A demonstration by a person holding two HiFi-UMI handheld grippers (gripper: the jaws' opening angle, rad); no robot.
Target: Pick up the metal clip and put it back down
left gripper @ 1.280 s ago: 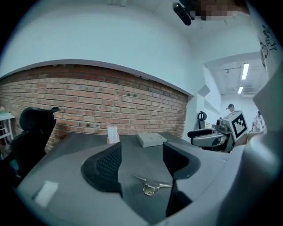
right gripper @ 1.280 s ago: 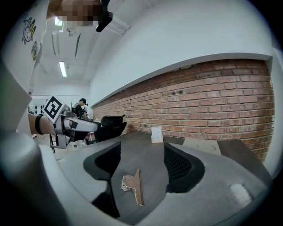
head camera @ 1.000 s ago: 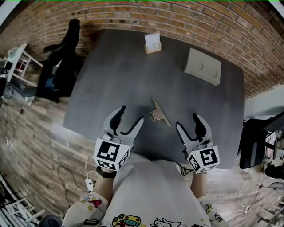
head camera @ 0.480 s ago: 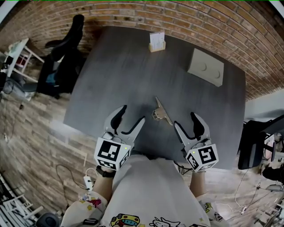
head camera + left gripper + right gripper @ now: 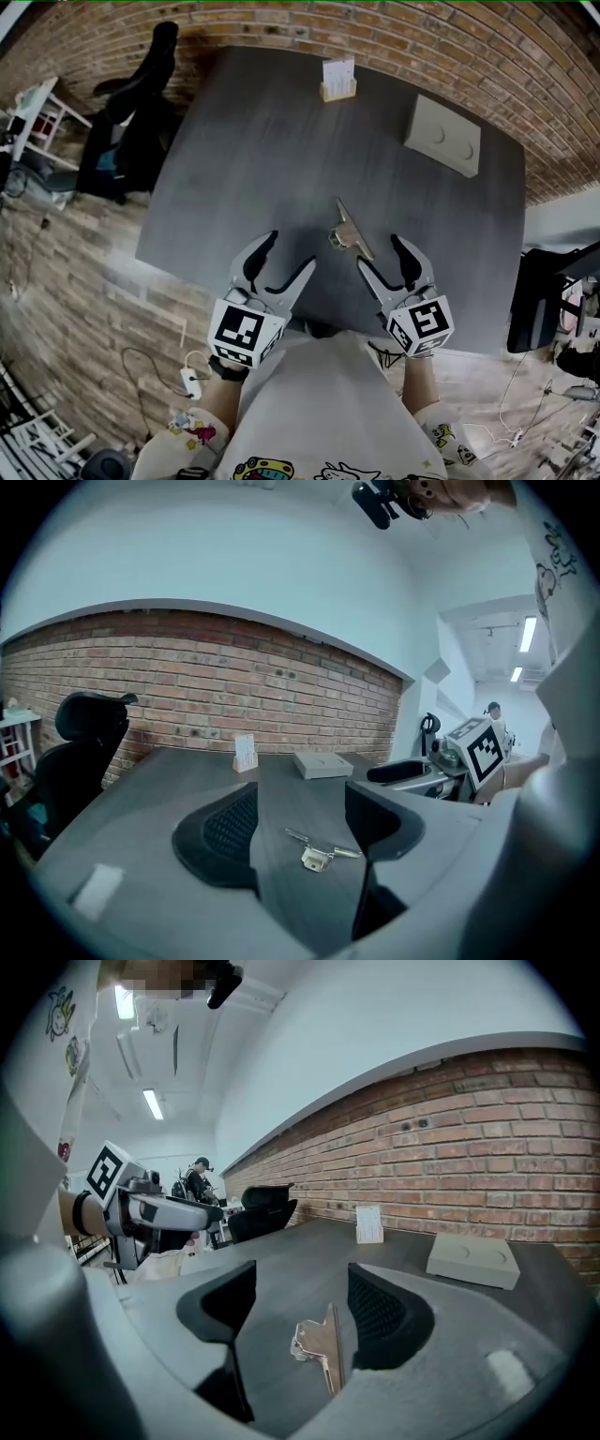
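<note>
The metal clip [image 5: 350,232] lies flat on the dark grey table [image 5: 262,159], near its front edge. My right gripper [image 5: 386,262] stands open just right of and behind it; in the right gripper view the clip [image 5: 321,1344] lies between the spread jaws, close to the right one. My left gripper [image 5: 284,262] is open too, to the clip's left, empty. In the left gripper view the clip [image 5: 319,850] rests on the table a short way ahead of the jaws.
A small card holder [image 5: 337,82] stands at the table's far edge, and a flat beige box [image 5: 446,137] lies at the far right. A black office chair [image 5: 136,103] is beside the table's left side. Brick wall runs behind.
Both grippers have moved forward and inward toward the clip, the right one closing in most. The clip has not moved on the table.
</note>
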